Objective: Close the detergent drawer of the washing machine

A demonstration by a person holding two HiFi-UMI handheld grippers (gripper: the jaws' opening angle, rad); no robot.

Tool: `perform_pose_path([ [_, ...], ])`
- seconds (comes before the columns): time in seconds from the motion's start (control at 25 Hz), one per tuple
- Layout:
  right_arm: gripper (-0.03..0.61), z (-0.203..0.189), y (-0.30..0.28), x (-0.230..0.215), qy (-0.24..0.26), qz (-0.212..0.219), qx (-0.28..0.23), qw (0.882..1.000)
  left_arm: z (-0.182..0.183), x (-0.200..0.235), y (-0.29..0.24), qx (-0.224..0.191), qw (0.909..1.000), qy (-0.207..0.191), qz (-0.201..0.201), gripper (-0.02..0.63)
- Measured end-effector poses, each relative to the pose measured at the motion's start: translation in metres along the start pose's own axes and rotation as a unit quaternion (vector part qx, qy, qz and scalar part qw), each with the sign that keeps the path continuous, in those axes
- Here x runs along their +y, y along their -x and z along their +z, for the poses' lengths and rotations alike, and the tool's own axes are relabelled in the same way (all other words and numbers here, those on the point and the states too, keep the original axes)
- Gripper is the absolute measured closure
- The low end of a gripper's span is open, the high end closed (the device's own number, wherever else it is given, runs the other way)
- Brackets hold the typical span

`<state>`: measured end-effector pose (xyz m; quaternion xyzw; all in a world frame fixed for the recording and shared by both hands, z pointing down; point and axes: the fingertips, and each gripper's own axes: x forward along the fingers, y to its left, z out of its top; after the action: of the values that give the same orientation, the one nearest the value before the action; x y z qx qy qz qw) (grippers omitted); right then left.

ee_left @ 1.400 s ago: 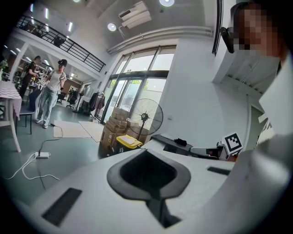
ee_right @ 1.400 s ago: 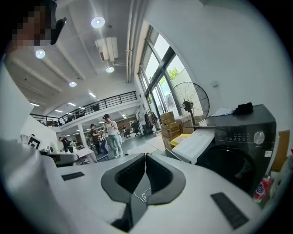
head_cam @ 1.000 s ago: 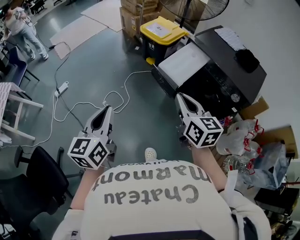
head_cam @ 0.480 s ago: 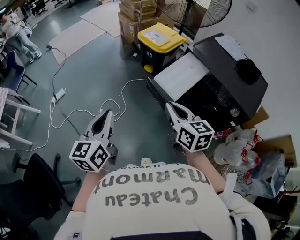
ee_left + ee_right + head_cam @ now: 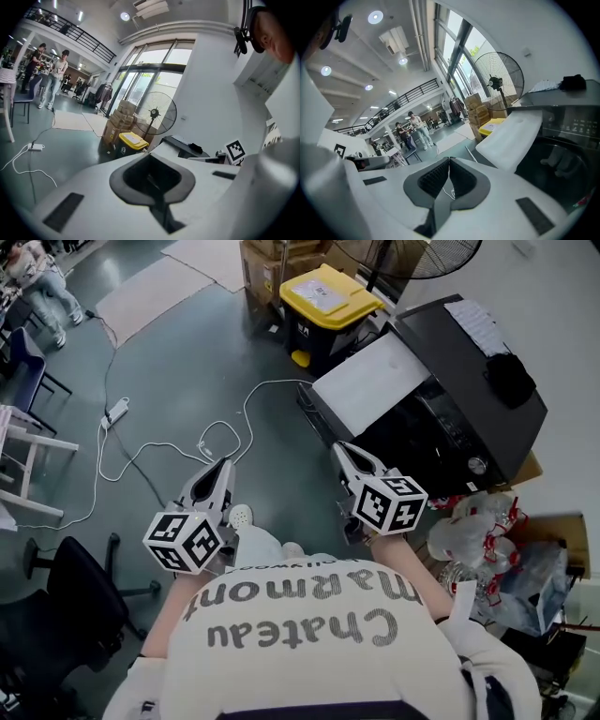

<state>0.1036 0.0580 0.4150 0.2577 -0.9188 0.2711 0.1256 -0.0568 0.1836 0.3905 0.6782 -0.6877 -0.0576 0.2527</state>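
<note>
Beside the black washing machine [image 5: 469,381] with its white drawer [image 5: 375,381] sticking out, the left gripper [image 5: 222,465] and right gripper [image 5: 341,448] are hovering, jaws closed, empty.

The washing machine [image 5: 450,418] has a dark, glossy casing and a matt white panel [image 5: 375,381]. The floor [image 5: 187,362] beside the machine is smooth and faintly shiny. Beyond the machine stands a plastic bin [image 5: 314,334] with a smooth yellow lid [image 5: 330,294], next to brown cardboard boxes [image 5: 264,261]. The right tongs [image 5: 449,160] are matt white plastic with dark ribbed pads [image 5: 433,178].
</note>
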Motion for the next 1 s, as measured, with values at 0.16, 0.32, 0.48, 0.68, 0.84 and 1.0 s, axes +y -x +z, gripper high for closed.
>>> perform_pose_path([
  [0.16,0.546,0.01,-0.014,-0.006,-0.009,-0.013,-0.01,1.0,0.013,0.013,-0.014,0.003,0.9999,-0.011,-0.011,0.606],
  [0.32,0.546,0.024,-0.032,-0.008,-0.026,-0.026,-0.019,0.999,0.039,0.033,-0.027,0.001,0.9997,-0.018,-0.018,0.606],
  [0.48,0.546,0.043,-0.054,-0.007,-0.044,-0.044,-0.04,0.997,0.067,0.055,-0.04,0.004,0.999,-0.031,-0.031,0.606],
  [0.68,0.546,0.068,-0.081,-0.002,-0.071,-0.068,-0.076,0.992,0.104,0.087,-0.053,0.004,0.9977,-0.046,-0.05,0.606],
  [0.84,0.546,0.074,-0.1,-0.003,-0.107,-0.091,-0.1,0.985,0.123,0.114,-0.061,0.014,0.9964,-0.054,-0.064,0.606],
  [1.0,0.546,0.058,-0.119,-0.005,-0.145,-0.12,-0.118,0.975,0.13,0.144,-0.069,0.037,0.994,-0.062,-0.082,0.606],
])
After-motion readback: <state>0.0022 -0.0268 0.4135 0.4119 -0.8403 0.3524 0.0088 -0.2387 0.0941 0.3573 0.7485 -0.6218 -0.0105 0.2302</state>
